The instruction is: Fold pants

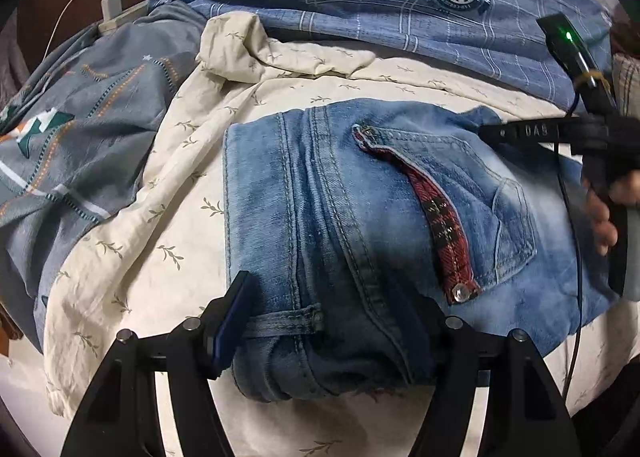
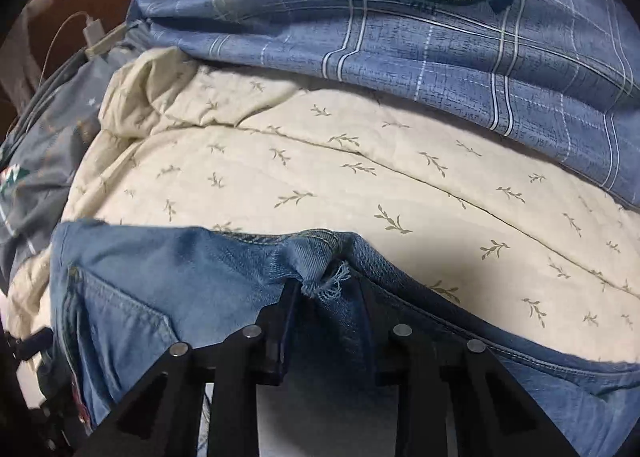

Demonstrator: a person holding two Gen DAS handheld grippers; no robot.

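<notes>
Ahead of your left tongs (image 1: 326, 321): folded jeans (image 1: 360, 197) fill the path; their waist end sits between the tong tips.
Left of your left tongs: bare cream sheet (image 1: 168, 241), open to pass, until the rumpled grey quilt (image 1: 80, 137).
Right of your left tongs: your right tongs (image 1: 600, 137), a hand (image 1: 604, 213) and a black cable (image 1: 578, 297) block the way.
Ahead of your right tongs (image 2: 326, 297): past the frayed jeans edge, open sheet.
Farther ahead: heaped blue plaid duvet (image 2: 400, 37) closes the way.
</notes>
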